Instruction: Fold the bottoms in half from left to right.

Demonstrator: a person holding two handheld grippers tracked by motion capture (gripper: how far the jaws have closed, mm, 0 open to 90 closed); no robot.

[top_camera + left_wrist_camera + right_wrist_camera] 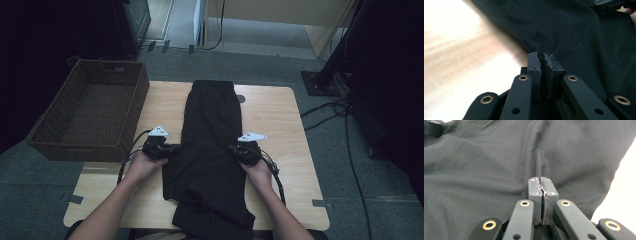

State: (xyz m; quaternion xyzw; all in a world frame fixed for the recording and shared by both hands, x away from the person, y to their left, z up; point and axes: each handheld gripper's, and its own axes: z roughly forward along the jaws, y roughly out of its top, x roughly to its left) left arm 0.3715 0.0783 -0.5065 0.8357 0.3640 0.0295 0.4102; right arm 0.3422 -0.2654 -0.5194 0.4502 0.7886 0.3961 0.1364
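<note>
Black fabric is pinched in both your grippers: the left gripper (543,57) clamps the left edge of the trousers (210,140), the right gripper (541,181) the right edge, level with each other about midway along. From there the trousers run lengthwise away from you down the wooden table (280,120), waistband at the far end, legs hanging over your edge. Any fold likely turns across that long axis. The wicker basket (90,107) sits far left, nearer your left hand.

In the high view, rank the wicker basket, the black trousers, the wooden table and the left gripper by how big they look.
1. wooden table
2. wicker basket and black trousers: too close to rank; the basket stands off to the side.
3. left gripper
</note>
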